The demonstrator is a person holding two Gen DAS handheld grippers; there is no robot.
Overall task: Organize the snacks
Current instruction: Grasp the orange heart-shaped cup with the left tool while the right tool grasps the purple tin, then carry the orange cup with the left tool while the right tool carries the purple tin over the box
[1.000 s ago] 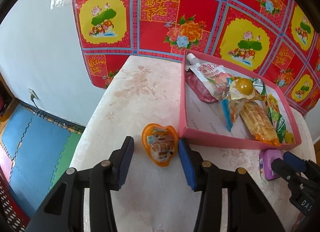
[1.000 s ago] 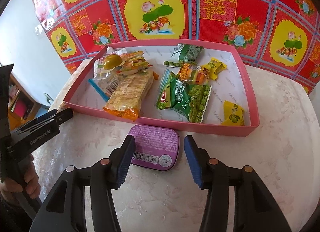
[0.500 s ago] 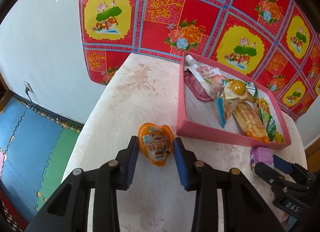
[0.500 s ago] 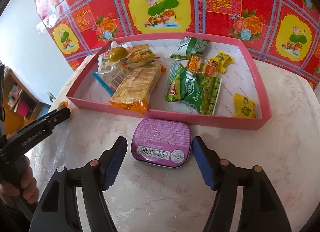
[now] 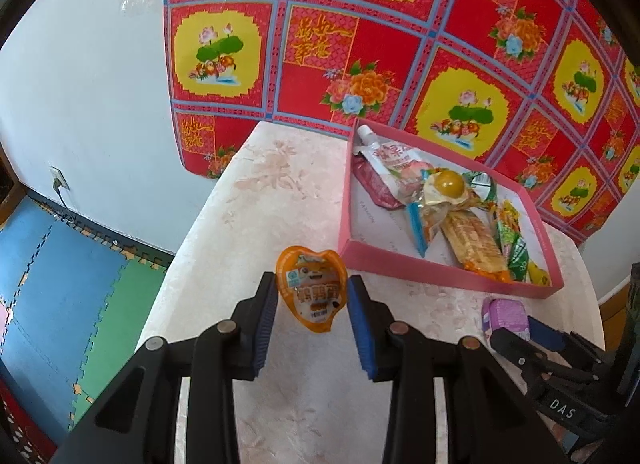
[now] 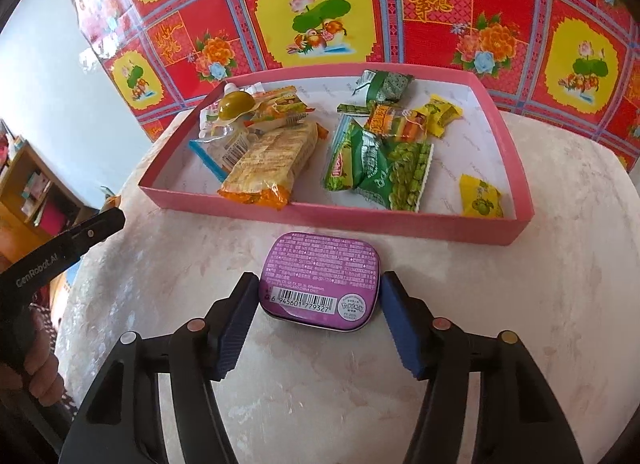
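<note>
- Filling up: the shallow pink cardboard tray (image 6: 400,224) already holds most packets; two snacks are left on the pale marbled table (image 6: 520,324)
- The left gripper (image 5: 312,298) is clamped on the orange heart-shaped sealed snack cup (image 5: 312,288), angled downward beside the tray
- The right gripper (image 6: 318,296) straddles the purple rounded metal tin (image 6: 320,276) lying flat just before the tray, jaws closing, pads apparently not yet pressing

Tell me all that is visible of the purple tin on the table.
The purple tin is a flat, rounded-rectangle metal box lying on the pale table, just in front of the pink tray, not touching it. Its top face shows small print, a barcode and a round sticker. It sits between the fingers of the right gripper, whose jaws are closing; both pads look on or almost on its sides.
</note>
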